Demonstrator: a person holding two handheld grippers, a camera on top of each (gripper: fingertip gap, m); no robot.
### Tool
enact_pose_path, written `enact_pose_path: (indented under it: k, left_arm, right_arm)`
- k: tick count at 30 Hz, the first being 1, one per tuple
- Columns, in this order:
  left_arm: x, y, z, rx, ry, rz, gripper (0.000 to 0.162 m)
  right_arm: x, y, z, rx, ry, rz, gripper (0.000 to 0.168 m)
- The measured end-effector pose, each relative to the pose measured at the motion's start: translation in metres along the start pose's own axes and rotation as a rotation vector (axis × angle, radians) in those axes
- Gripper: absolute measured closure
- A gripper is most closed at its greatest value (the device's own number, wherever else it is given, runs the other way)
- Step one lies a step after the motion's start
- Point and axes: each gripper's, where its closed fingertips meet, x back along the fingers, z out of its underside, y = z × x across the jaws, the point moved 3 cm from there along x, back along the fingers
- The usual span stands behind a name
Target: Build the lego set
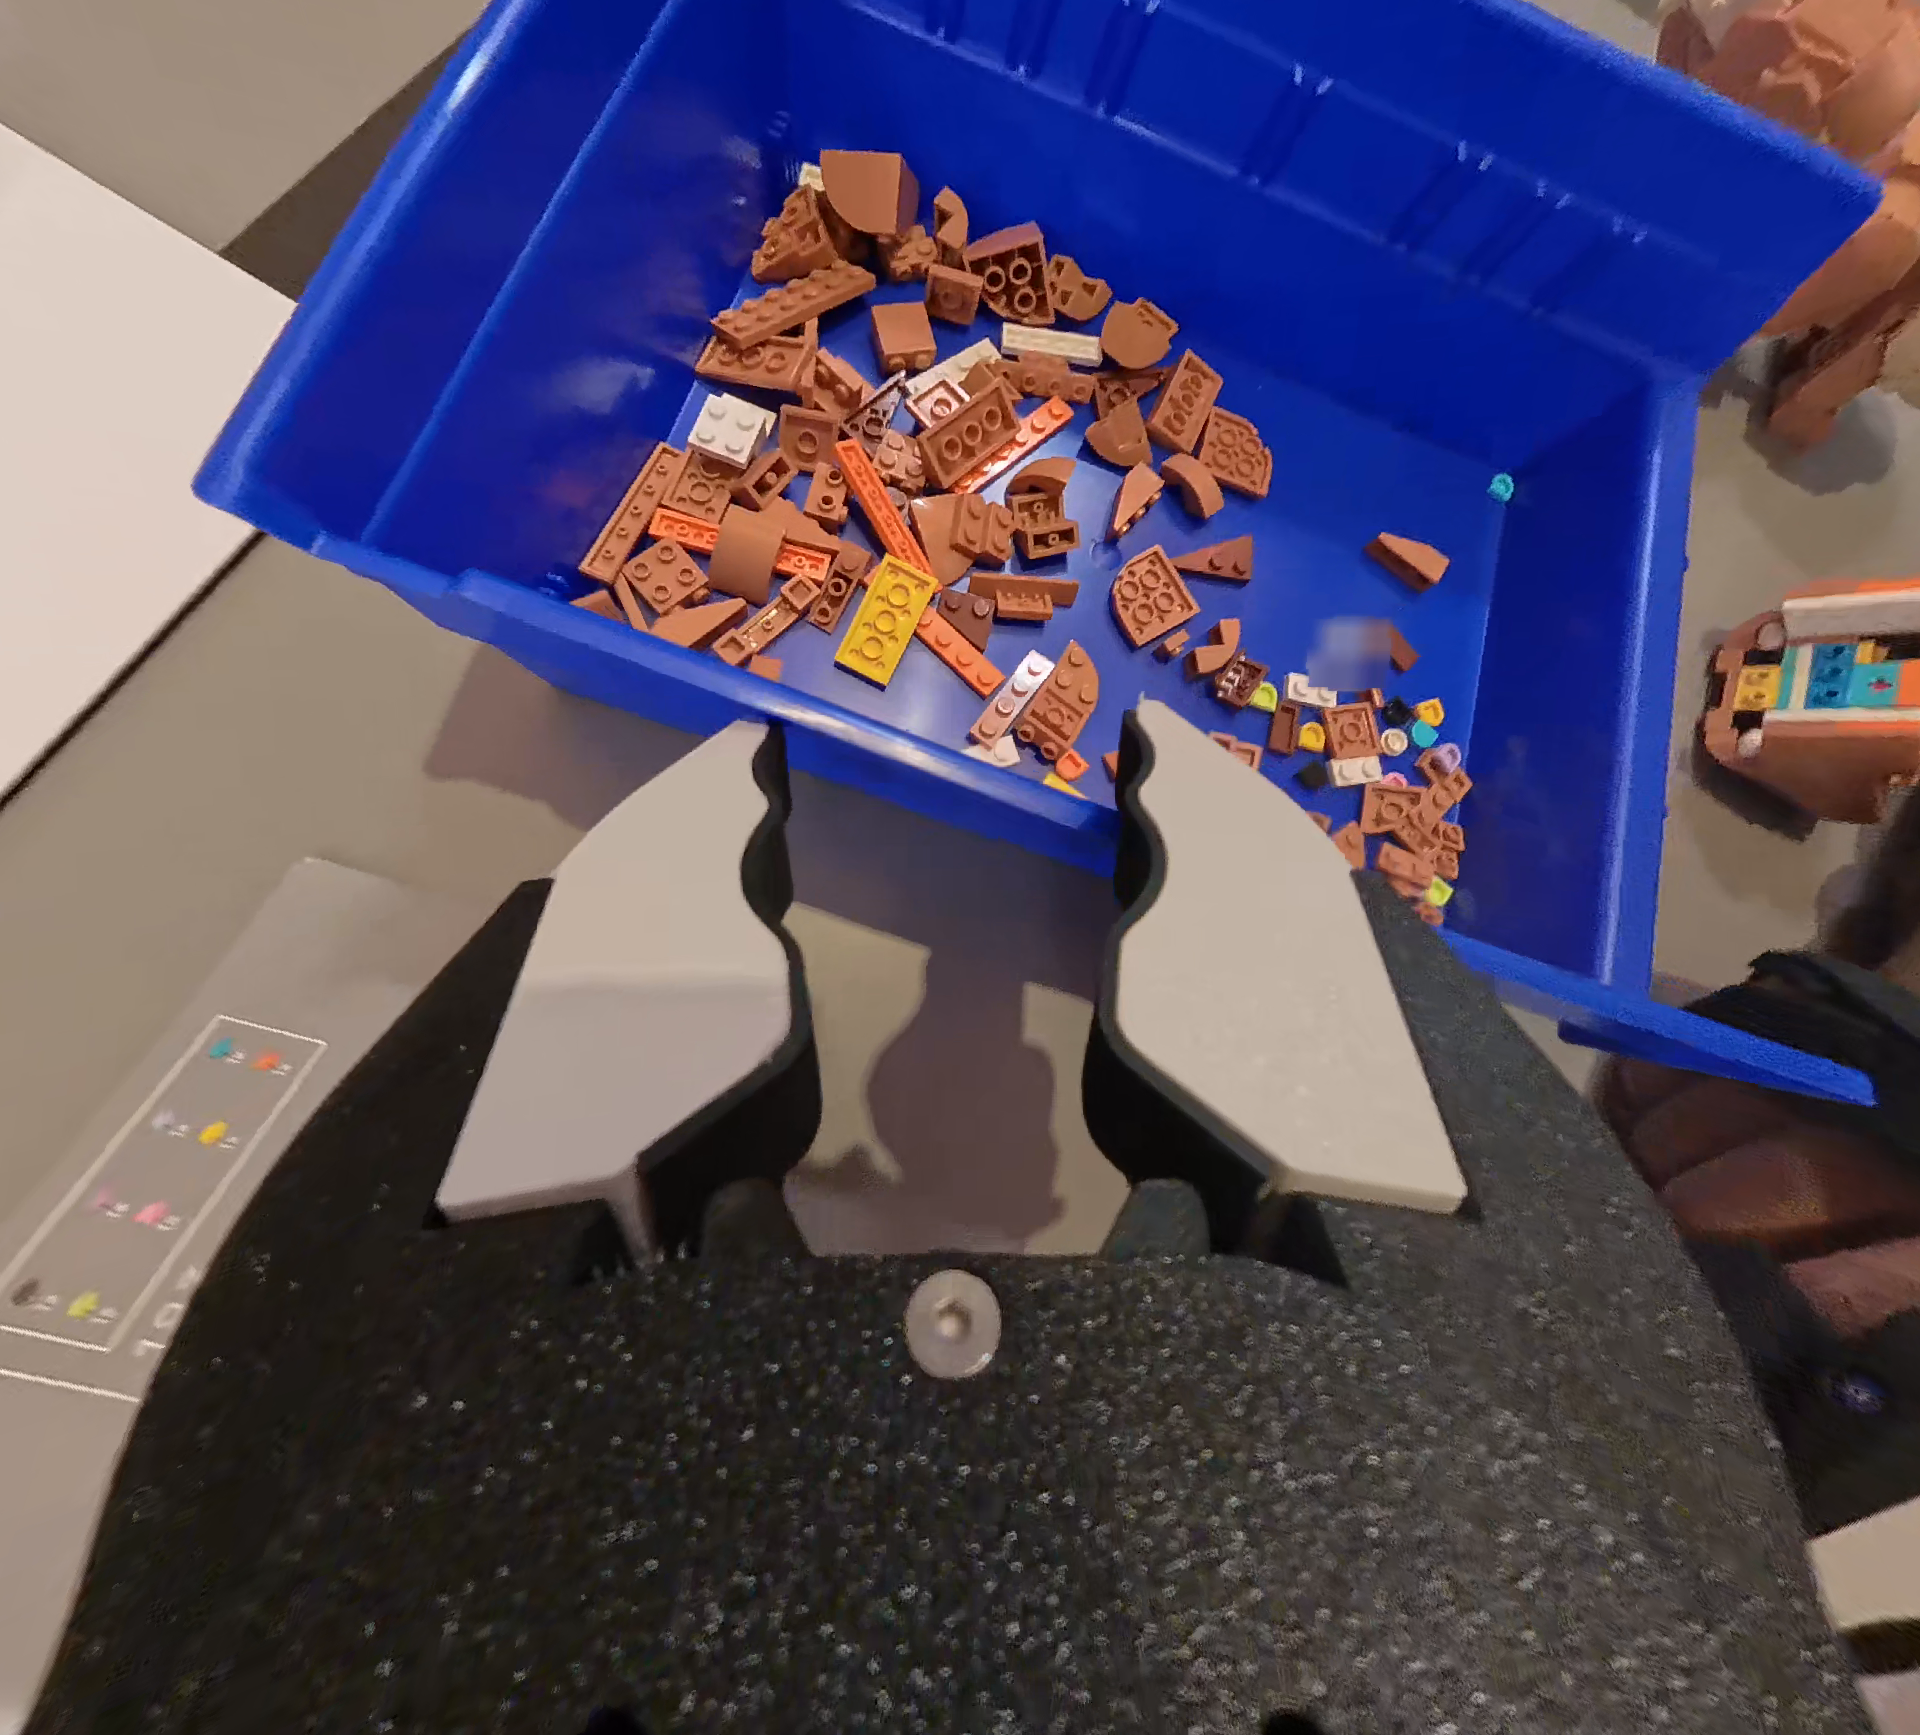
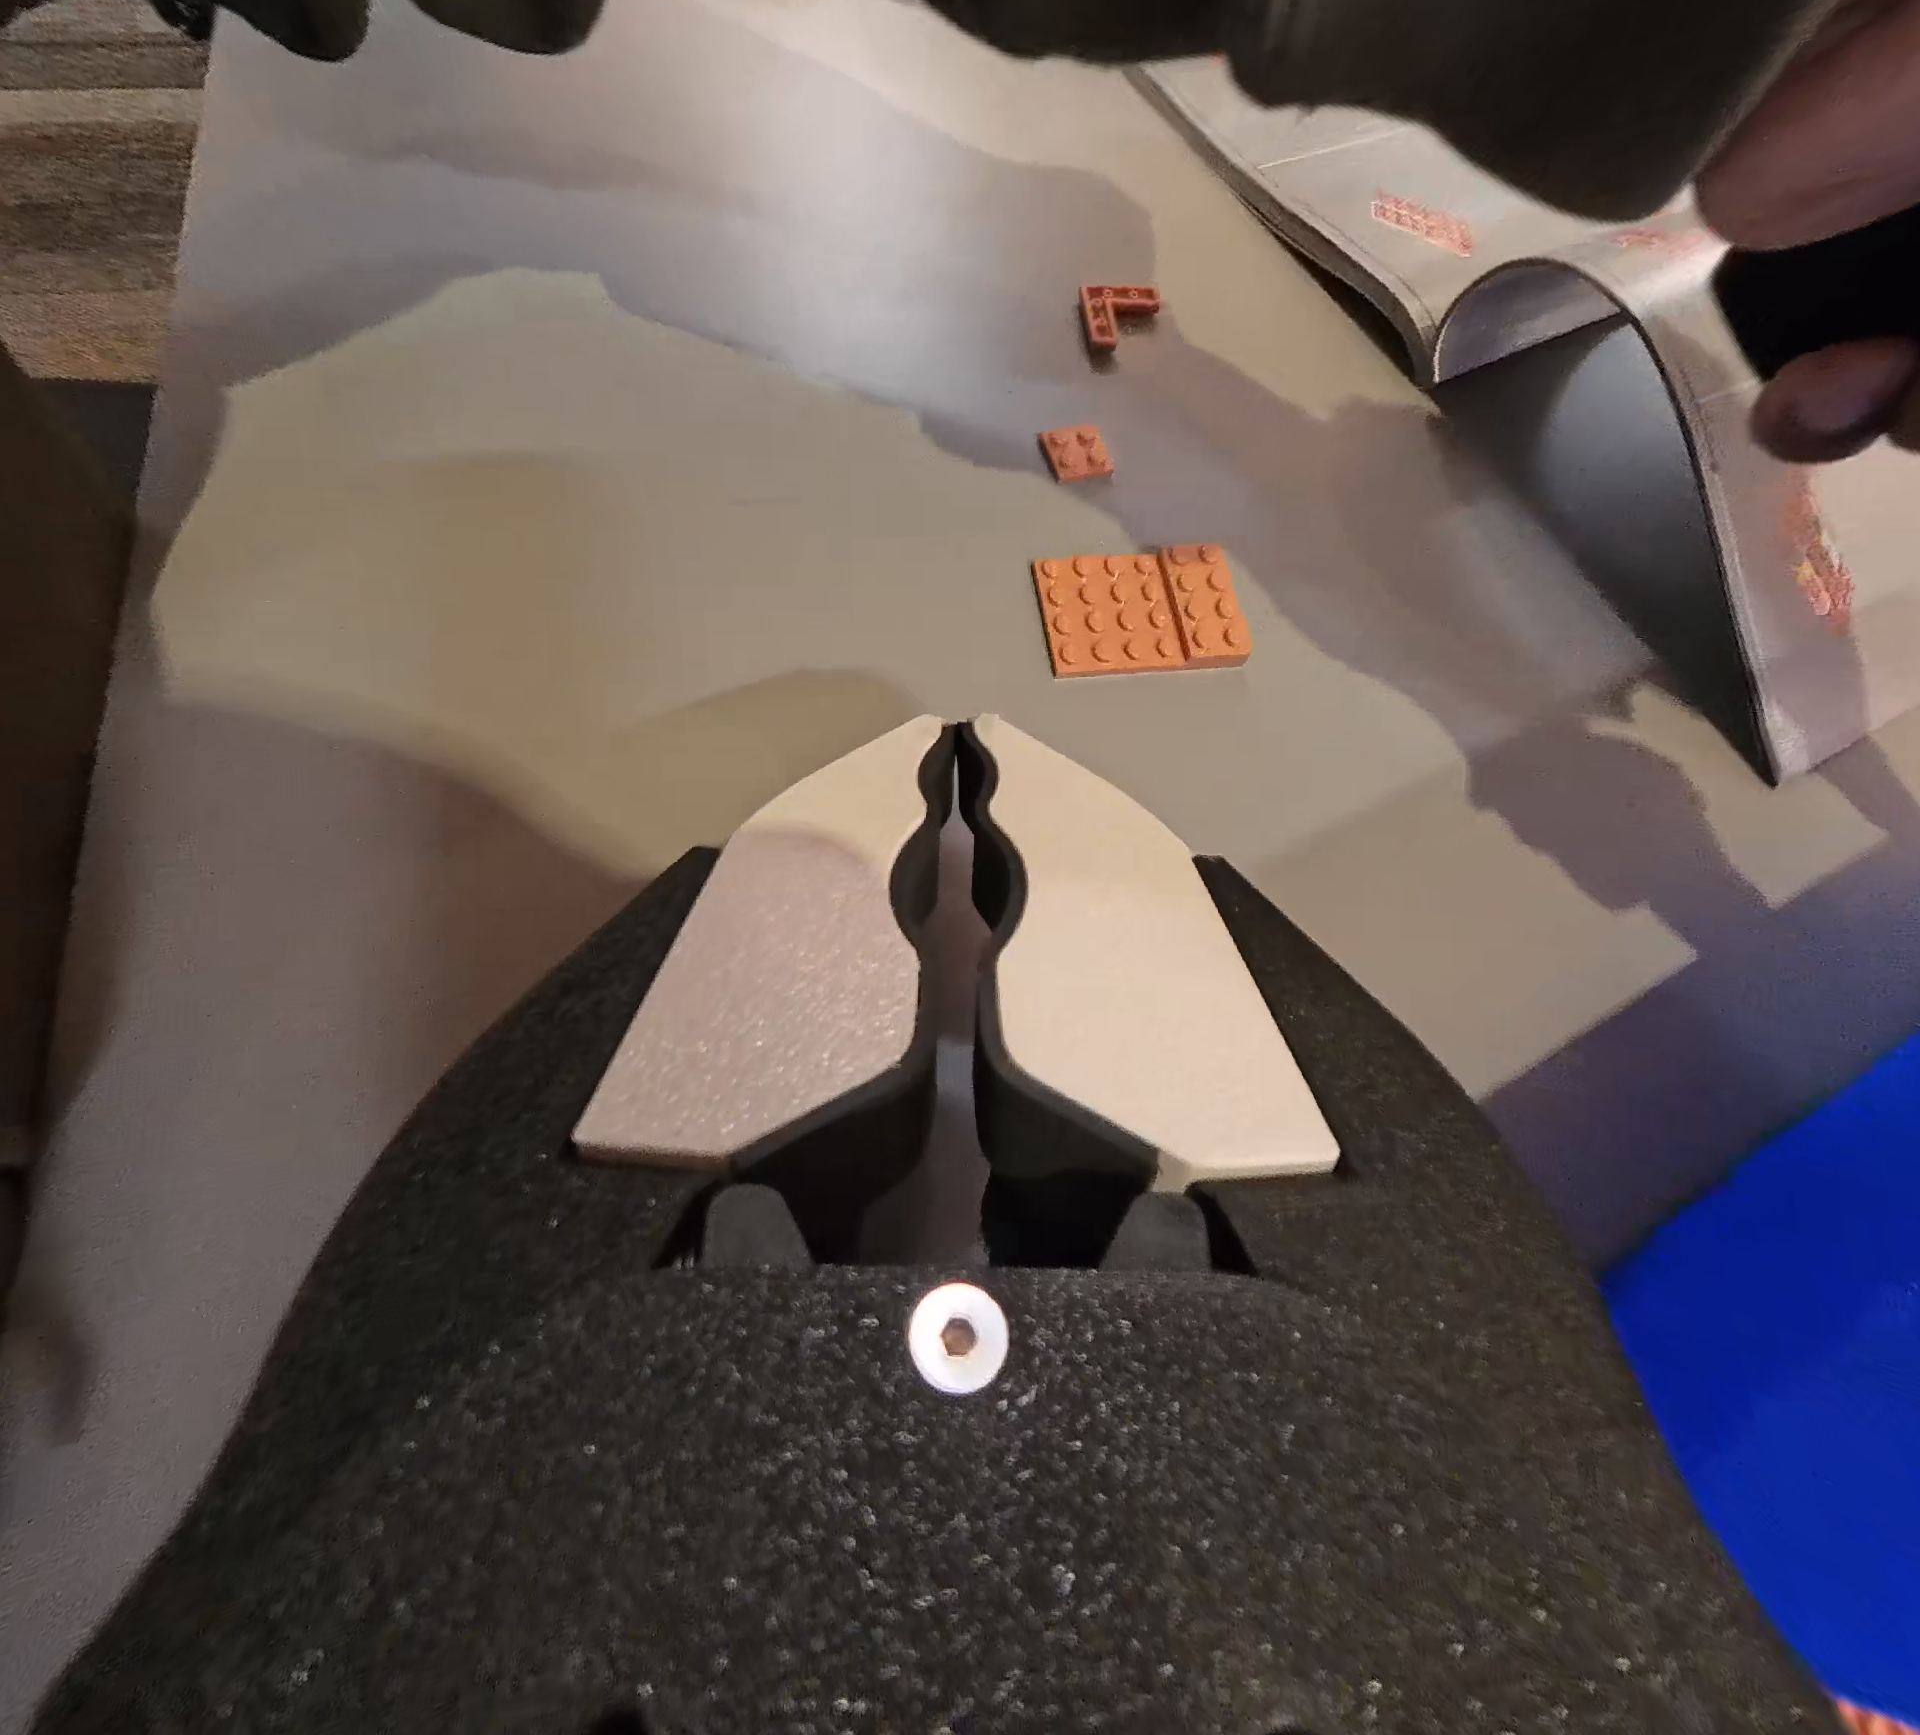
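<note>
My left gripper point(image 1: 951, 729) is open and empty, hovering at the near rim of a blue bin point(image 1: 1195, 85). The bin holds many loose brown bricks point(image 1: 935, 438), a yellow plate point(image 1: 886, 620) and small coloured studs point(image 1: 1392, 750). My right gripper point(image 2: 957, 727) is shut and empty, just short of two joined orange-brown plates point(image 2: 1138, 610) lying flat on the grey table. Beyond them lie a small square brown plate point(image 2: 1077, 452) and an L-shaped brown plate point(image 2: 1114, 312).
An open instruction booklet point(image 2: 1621, 459) lies right of the plates, with a hand point(image 2: 1829, 397) over it. The booklet's page point(image 1: 156, 1166) shows at lower left in the left wrist view. Partly built brown models point(image 1: 1808, 677) stand right of the bin. A blue bin corner point(image 2: 1787, 1353) is at lower right. About 25 cm separates my left fingertips from my right.
</note>
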Motion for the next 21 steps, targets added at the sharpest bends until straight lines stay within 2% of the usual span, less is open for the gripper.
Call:
enact_pose_path:
  k: [10, 16, 21]
  left_arm:
    - [0.009, 0.020, -0.001, -0.185, 0.164, 0.026, 0.110]
    - [0.015, 0.025, 0.001, -0.256, 0.257, -0.016, 0.108]
    - [0.024, 0.029, -0.002, -0.304, 0.269, -0.076, 0.103]
  right_arm:
    - [0.003, 0.003, 0.003, -0.007, 0.012, -0.043, 0.168]
    - [0.005, 0.001, 0.003, -0.029, -0.001, -0.048, 0.168]
    - [0.006, -0.001, 0.002, -0.053, -0.014, -0.054, 0.168]
